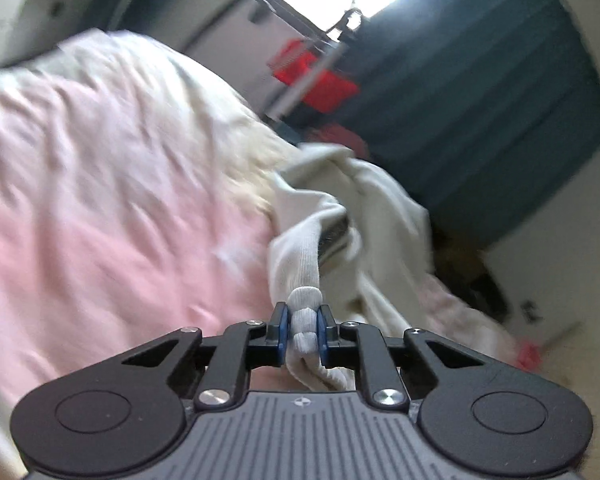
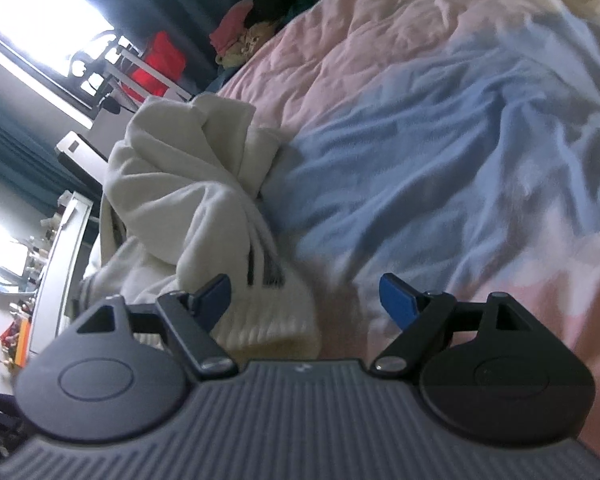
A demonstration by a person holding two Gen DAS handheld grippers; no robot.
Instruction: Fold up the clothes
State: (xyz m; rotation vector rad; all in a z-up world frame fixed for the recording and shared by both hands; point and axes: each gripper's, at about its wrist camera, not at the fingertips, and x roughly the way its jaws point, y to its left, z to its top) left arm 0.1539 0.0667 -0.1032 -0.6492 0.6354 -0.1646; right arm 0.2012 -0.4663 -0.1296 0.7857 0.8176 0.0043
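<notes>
A crumpled white garment (image 1: 364, 216) with a ribbed cuff and dark stripes lies at the edge of the bed. My left gripper (image 1: 303, 328) is shut on a bunched ribbed fold of that garment, the cloth squeezed between the blue pads. In the right wrist view the same white garment (image 2: 188, 200) is heaped at the left, its ribbed cuff (image 2: 276, 312) with dark stripes lying between the fingers near the left one. My right gripper (image 2: 304, 300) stands wide open just above that cuff, with no pad pressing on the cloth.
The bed is covered by a rumpled pink quilt (image 1: 100, 184), pink and pale blue (image 2: 440, 152) in the right wrist view. Beyond the bed stand a red box (image 1: 316, 76), teal curtains (image 1: 480, 100) and a bright window (image 2: 40, 20). More clothes (image 2: 244, 40) are piled at the far edge.
</notes>
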